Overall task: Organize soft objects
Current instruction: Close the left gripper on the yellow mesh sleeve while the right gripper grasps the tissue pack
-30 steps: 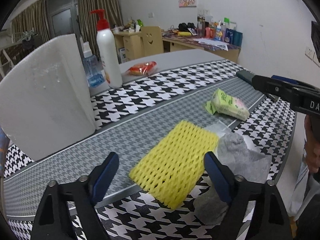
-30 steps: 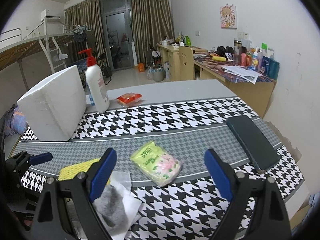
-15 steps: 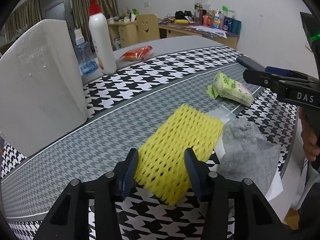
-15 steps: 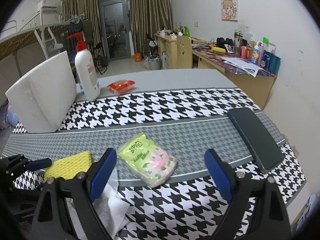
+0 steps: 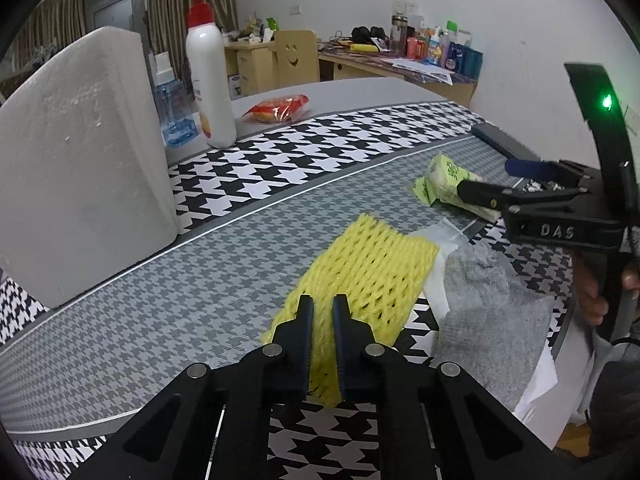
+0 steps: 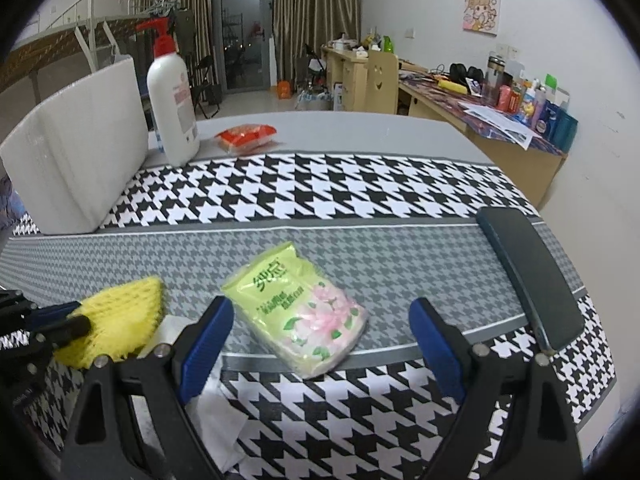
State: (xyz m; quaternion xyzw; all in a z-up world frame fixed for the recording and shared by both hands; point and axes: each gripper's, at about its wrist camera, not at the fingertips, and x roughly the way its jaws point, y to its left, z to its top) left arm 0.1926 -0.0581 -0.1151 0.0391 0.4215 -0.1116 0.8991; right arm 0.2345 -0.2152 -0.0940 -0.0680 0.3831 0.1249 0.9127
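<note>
A yellow foam net (image 5: 372, 264) lies on the houndstooth table runner (image 5: 280, 160), partly over a grey cloth (image 5: 488, 312) and white paper (image 5: 440, 236). My left gripper (image 5: 323, 300) is closing its jaws on the net's near edge, and the pads pinch the foam. In the right wrist view the same net (image 6: 120, 316) shows at the left with the left gripper (image 6: 68, 316) on it. A green tissue pack (image 6: 304, 312) lies flat between the wide-apart blue pads of my right gripper (image 6: 320, 308), which hovers open just above it. A hand holds the right gripper (image 5: 488, 179).
A white foam block (image 5: 80, 160) stands at the left. Behind it are a red-capped lotion bottle (image 5: 208, 80), a small blue bottle (image 5: 174, 112) and a red snack packet (image 5: 278, 108). A dark phone (image 6: 528, 272) lies at the runner's right end, near the table edge.
The left jaws went from wide open to clamped on the yellow net's near edge. The right gripper sank and moved closer over the tissue pack, still open.
</note>
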